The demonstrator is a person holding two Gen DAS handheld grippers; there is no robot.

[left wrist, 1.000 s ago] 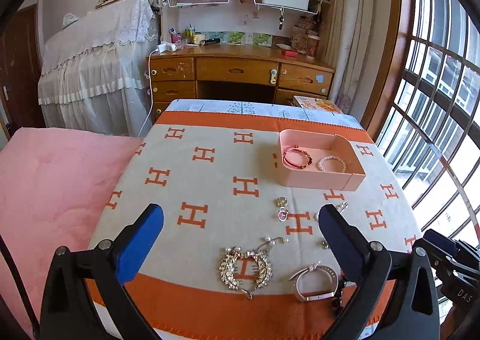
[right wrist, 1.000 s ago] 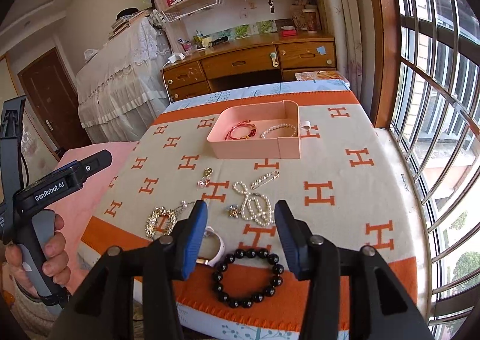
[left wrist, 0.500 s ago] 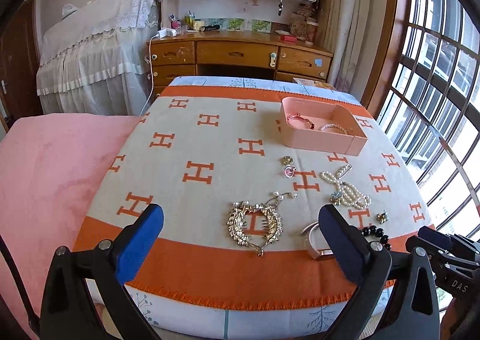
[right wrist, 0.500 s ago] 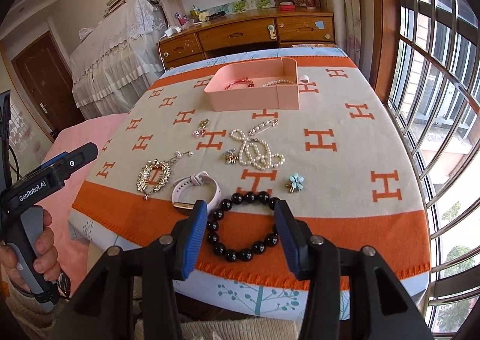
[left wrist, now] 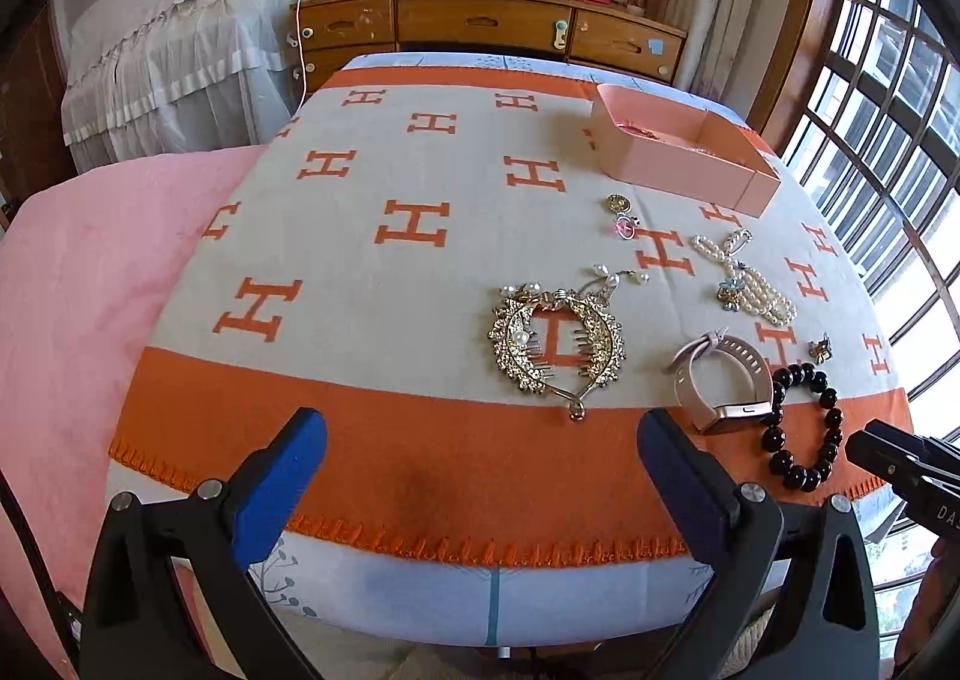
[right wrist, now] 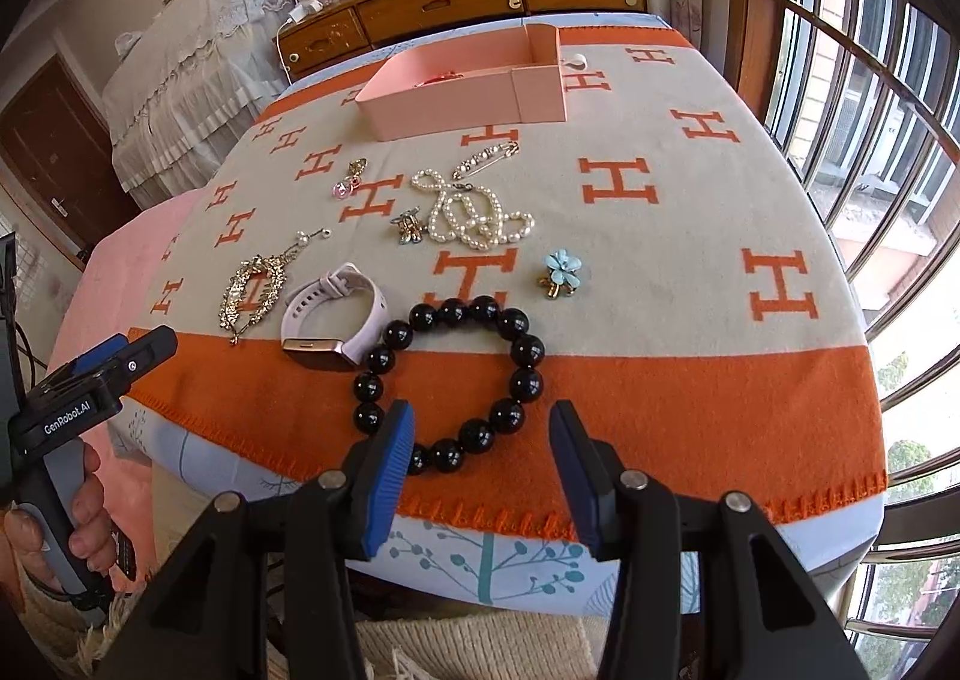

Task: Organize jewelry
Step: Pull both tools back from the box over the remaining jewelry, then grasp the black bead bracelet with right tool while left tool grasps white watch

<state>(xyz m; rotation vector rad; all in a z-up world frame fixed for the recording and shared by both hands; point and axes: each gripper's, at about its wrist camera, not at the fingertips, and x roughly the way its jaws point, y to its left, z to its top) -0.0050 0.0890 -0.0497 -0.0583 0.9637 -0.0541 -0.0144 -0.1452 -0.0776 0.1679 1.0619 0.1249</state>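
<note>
A pink box (right wrist: 468, 89) (left wrist: 684, 152) stands at the far side of the blanket-covered table (right wrist: 660, 236) with a red bracelet inside. Loose on the blanket lie a black bead bracelet (right wrist: 516, 344) (left wrist: 804, 428), a pink watch (right wrist: 330, 320) (left wrist: 720, 380), a gold hair comb (right wrist: 255, 290) (left wrist: 558, 344), a pearl necklace (right wrist: 474, 209) (left wrist: 750, 284), a blue flower brooch (right wrist: 561, 272) and small earrings (right wrist: 351, 179). My right gripper (right wrist: 480, 458) is open, just short of the bead bracelet's near side. My left gripper (left wrist: 480, 476) is open and empty over the table's near edge.
A wooden desk with drawers (left wrist: 480, 26) stands behind the table, a lace-covered piece of furniture (left wrist: 180, 38) at the left, barred windows (right wrist: 870, 80) at the right. A pink cushion (left wrist: 78, 272) lies left of the table. The left gripper's handle shows in the right wrist view (right wrist: 72, 410).
Both grippers have drawn back toward the table's near edge and tipped down. The jewelry now lies farther ahead of the fingers. Both stay open; nothing on the table has moved.
</note>
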